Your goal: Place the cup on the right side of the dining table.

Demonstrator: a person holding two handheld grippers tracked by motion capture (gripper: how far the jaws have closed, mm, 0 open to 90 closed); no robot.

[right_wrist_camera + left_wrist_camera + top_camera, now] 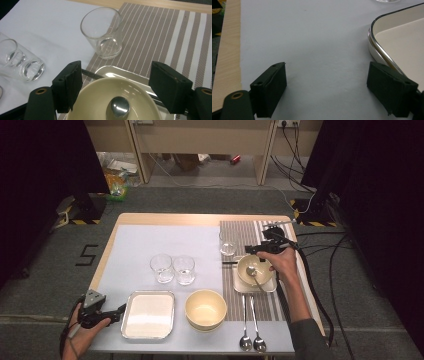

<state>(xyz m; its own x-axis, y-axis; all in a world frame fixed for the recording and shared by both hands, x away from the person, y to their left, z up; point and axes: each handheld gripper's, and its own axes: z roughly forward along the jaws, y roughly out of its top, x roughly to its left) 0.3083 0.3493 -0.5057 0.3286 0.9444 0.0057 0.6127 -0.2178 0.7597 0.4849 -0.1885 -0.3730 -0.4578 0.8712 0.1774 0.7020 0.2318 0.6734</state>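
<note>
Nearest the person, at the bench's (110, 270) front left corner, the left tongs (121, 309) rest with jaws spread wide and nothing between them, just beside the empty steel tray (148, 315). Right of the tray sits an empty cream bowl (205, 308), then two spoons (251, 340) side by side on the striped mat (247, 232). Farther back on the mat, the right tongs (250, 249) hover wide apart over the far rim of a second cream bowl (100, 100) – it holds a spoon (119, 107) and stands on a small steel tray (240, 287). That spoon lies just below and ahead of the jaws, untouched. Beyond stands one glass (103, 31) – two more glasses (172, 268) are on the white sheet.
</note>
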